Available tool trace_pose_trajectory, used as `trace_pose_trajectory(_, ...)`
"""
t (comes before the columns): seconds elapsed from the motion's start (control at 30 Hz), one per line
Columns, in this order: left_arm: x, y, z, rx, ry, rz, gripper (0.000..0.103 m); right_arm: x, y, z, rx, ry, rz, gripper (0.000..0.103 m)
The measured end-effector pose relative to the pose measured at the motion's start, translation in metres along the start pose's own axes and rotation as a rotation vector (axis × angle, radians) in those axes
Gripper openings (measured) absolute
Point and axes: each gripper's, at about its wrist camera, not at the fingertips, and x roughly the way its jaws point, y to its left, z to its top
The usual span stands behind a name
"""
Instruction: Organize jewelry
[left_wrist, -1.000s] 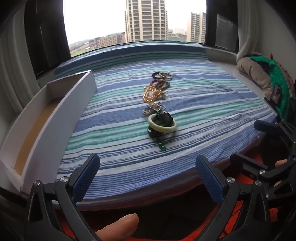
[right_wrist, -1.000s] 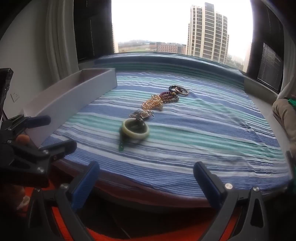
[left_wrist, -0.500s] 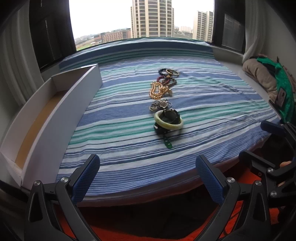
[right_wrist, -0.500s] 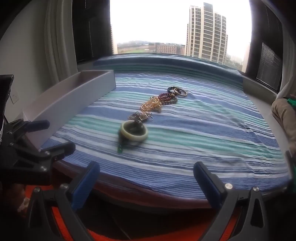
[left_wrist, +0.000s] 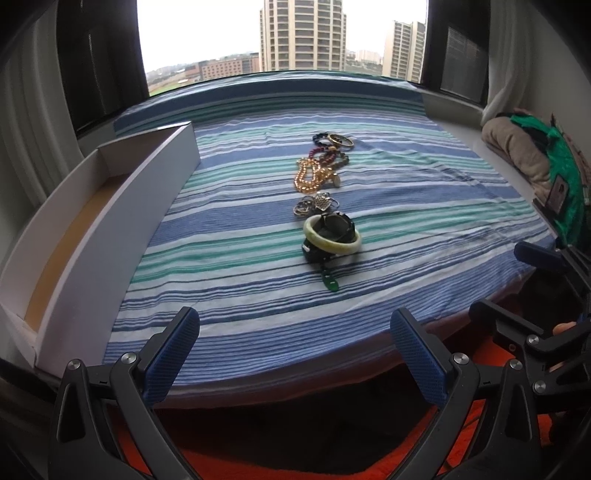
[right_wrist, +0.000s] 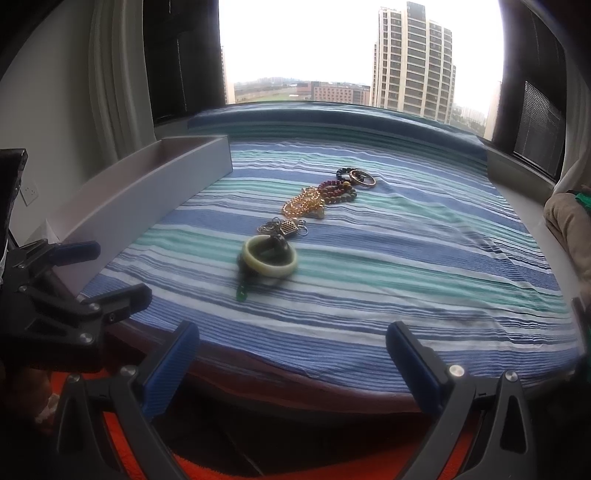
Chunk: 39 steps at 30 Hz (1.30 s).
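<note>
Both tools, left and right, hang spread and empty just off the near edge of the bed, so nothing is gripped yet. The jewelry lies in a line up the middle of the striped cover: nearest, a pale bangle resting on a dark watch, with a green pendant trailing toward the near edge; behind them a silver cluster, then a gold chain, then bead bracelets and a thin bangle toward the far edge. The likeliest trouble is the stack: closing on the bangle could drag the watch along or knock it aside, and its smooth rim may slip from the pads. The chain and beads touch and may snag together when lifted. The tray sits along the left edge, so a loose piece could drop on the carry across.
</note>
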Motion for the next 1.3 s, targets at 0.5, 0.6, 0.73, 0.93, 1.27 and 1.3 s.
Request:
trace_pose_trajectory(0.5,0.0018,0.0012,-0.0013,-0.013,0.014,-0.015,0.103,-0.0009,0.0024,-0.0007,-0.003,0.002,0.002,0.103)
trace_pose_trajectory(0.6,0.0016,0.0011,-0.0019,-0.013,0.014,-0.017,0.103,-0.0005,0.0029,-0.0007,-0.003,0.003,0.002,0.103)
trace_pose_trajectory(0.73,0.0035,0.0022,-0.0018,-0.017,0.025,-0.021,0.103,-0.001,0.0033,-0.0013,-0.002,0.006,0.005,0.103)
trace_pose_trajectory(0.93,0.0031,0.0005,-0.0023,-0.015,0.022,-0.018,0.103,-0.0008,0.004,-0.0011,-0.002,0.007,0.004,0.103)
trace_pose_trajectory(1.27,0.0025,-0.0003,-0.0013,-0.014,0.018,-0.019,0.103,-0.0009,0.0039,-0.0011,-0.002,0.007,0.004,0.103)
trace_pose_trajectory(1.3,0.0021,-0.0001,-0.0014,-0.015,0.017,-0.019,0.103,-0.0009,0.0038,-0.0011,-0.002,0.007,0.004,0.103)
